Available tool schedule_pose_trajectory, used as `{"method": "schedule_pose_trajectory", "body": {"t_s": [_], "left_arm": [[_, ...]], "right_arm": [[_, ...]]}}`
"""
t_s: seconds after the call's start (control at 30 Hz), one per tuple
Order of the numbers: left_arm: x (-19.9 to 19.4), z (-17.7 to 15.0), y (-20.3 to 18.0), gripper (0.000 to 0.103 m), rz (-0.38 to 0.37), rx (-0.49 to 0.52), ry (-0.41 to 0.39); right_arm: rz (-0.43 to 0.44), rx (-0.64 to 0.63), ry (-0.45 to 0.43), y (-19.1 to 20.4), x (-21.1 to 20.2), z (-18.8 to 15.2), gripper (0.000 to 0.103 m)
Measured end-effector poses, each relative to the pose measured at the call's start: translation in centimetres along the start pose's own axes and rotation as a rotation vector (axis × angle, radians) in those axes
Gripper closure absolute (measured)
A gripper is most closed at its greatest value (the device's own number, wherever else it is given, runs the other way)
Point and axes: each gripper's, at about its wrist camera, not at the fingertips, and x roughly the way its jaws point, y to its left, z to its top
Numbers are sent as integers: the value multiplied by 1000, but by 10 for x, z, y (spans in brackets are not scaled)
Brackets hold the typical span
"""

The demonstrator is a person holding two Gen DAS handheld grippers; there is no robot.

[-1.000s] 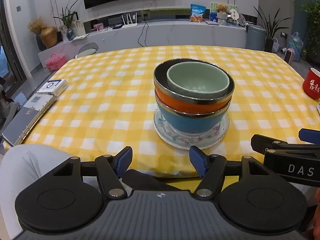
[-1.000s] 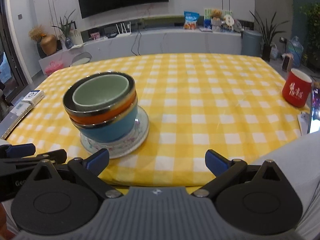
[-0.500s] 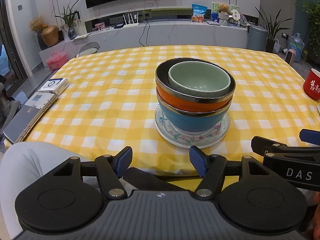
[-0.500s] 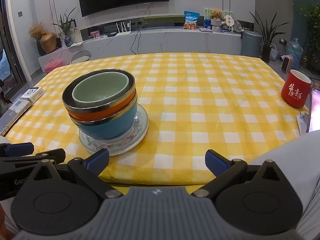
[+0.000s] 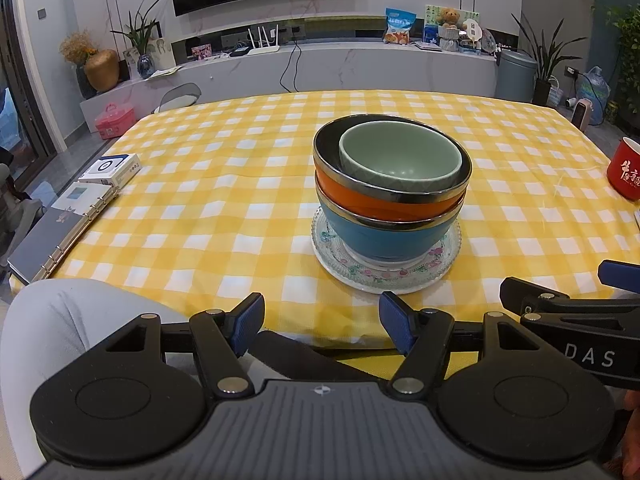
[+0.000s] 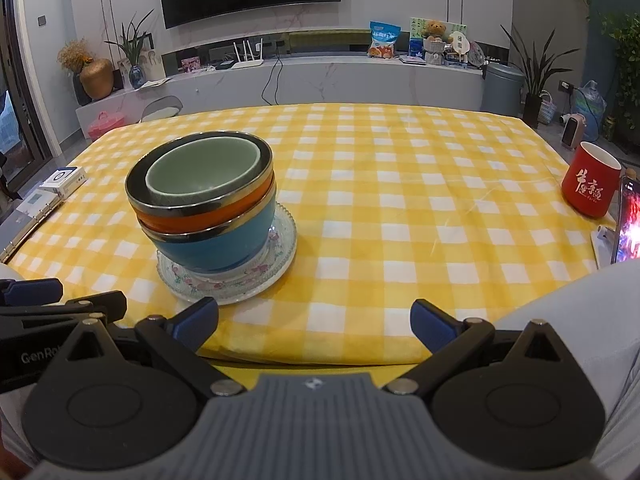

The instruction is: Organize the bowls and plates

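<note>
Centrally: one small pale-green ceramic bowl [image 5: 400,160], nested in an orange steel-rimmed bowl [image 5: 384,200], nested in a blue steel-rimmed bowl [image 5: 380,236], all upright on a clear floral glass plate [image 5: 352,270]. Stack stands on yellow-and-white checked tablecloth [image 5: 200,216], near its front edge. Left gripper [image 5: 322,322]: jaws apart, empty, short of the plate. Right gripper [image 6: 314,326]: jaws wide, empty. Red mug [image 6: 590,186] far right; ring binder [image 5: 52,240] at left edge.
</note>
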Motion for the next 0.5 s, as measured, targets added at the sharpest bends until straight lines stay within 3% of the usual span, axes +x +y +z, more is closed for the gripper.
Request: {"method": "schedule_pose_trajectory", "body": {"t_s": [0.5], "left_arm": [[-2,-1,0,26,2,4,-6]], "right_arm": [[-5,-9,4,0,1,-2,3]]}}
